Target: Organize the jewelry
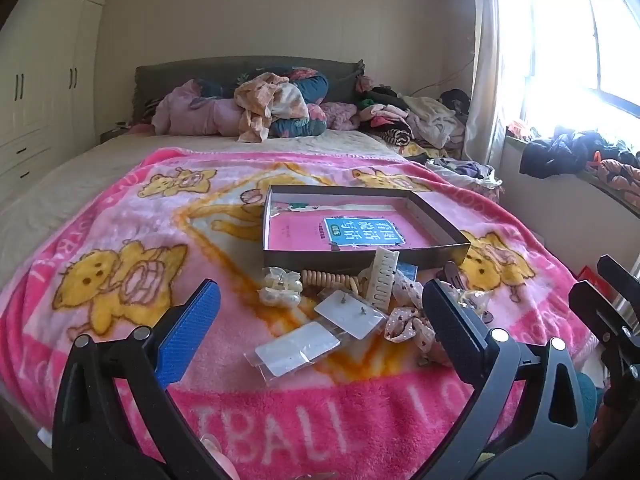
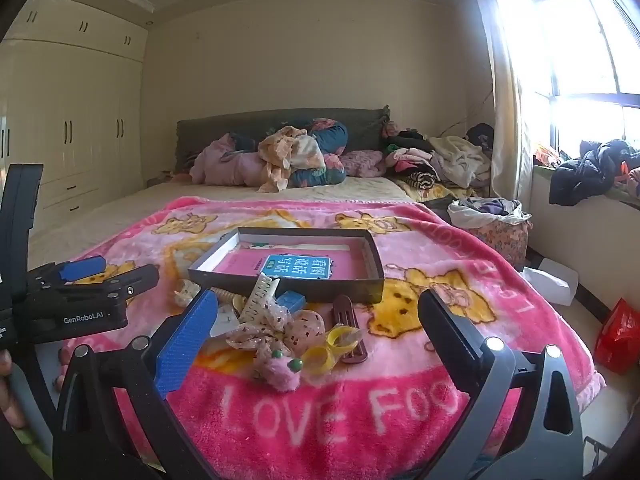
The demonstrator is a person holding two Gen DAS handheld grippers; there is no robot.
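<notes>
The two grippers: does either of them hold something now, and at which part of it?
Nothing is held. The left gripper and the right gripper both stand open above the pile of hair accessories on the pink blanket.

fuzzy fleece blanket [image 1: 120,208], matt cardboard box [image 1: 360,258], glossy plastic earring cards [image 1: 348,312].

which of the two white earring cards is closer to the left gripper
The plain card in the clear sleeve, lying nearest the left gripper. The other earring card, farther toward the box, shows two small studs.
</notes>
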